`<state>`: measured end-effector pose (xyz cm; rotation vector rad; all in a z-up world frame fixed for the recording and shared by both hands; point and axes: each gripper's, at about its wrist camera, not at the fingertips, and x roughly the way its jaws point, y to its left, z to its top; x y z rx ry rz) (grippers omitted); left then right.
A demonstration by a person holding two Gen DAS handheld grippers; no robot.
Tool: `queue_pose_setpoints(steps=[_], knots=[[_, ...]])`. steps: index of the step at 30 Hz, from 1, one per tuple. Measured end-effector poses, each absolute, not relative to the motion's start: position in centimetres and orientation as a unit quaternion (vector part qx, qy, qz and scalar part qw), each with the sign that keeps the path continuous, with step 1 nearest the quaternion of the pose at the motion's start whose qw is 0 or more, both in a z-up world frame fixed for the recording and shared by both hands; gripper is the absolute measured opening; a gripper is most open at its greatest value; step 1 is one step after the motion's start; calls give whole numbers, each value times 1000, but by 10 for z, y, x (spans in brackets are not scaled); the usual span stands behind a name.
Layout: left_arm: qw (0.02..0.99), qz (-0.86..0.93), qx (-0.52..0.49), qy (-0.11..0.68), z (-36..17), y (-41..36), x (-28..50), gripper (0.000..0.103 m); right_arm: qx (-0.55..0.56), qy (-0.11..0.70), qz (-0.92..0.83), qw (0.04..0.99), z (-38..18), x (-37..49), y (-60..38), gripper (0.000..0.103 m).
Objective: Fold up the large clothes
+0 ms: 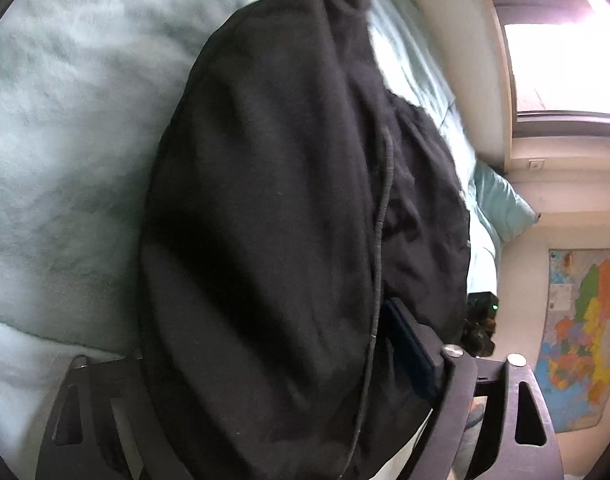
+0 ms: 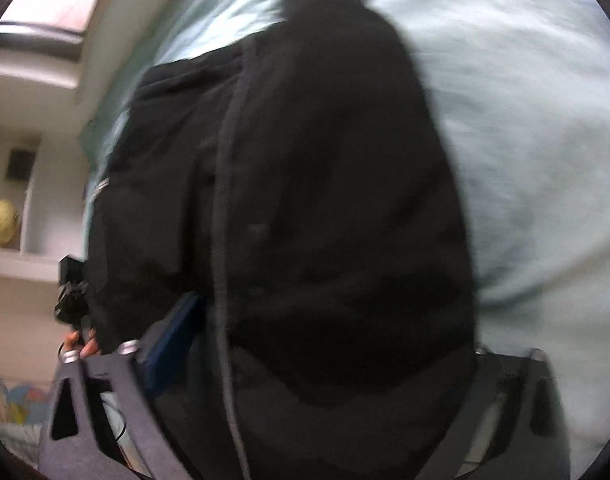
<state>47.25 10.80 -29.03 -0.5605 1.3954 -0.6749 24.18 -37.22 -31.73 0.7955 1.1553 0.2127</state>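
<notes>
A large black garment (image 1: 289, 216) with a zip seam hangs and drapes in front of the left wrist camera, over a pale green bed (image 1: 65, 128). My left gripper (image 1: 289, 344) is shut on the garment; the fabric bunches between the fingers and hides the left fingertip, while the blue pad (image 1: 409, 352) of the right finger presses the cloth. In the right wrist view the same black garment (image 2: 313, 208) fills the middle. My right gripper (image 2: 305, 344) is shut on it, its blue pad (image 2: 173, 336) against the fabric. The other gripper (image 2: 71, 292) shows at the left edge.
The pale green bedspread (image 2: 525, 120) lies behind the garment. A pillow (image 1: 501, 204) sits by the wall. A window (image 1: 565, 52) and a coloured wall map (image 1: 581, 336) are at the right. Shelves with a yellow object (image 2: 1, 220) are at the left.
</notes>
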Motion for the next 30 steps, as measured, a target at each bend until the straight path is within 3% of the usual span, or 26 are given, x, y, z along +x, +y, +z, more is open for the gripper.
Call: queue_pose_setpoints(steps=[2,3,8,15,21,30], knots=[[706,-302,-215,604,-275,106,462,54,343,521,107,775,-305,236,-366,70],[719,-304,-197,594,-265,104,456,49,332,517,108,782,-298,231,-363,67],[738,-357,-199,537,-208,98,426,44,294,487,130,812,-253,211,-338,47],[755,-423,-162,474,-115,80,371,43,233,455,136,849,-175,166,-285,41],[759,-445,-156,449,-67,110,305,43,200,437,125,868,-111,103,-260,41],[742,-433,-179,479,-86,176,210,43,187,475,120,851,-121,64,-251,41]])
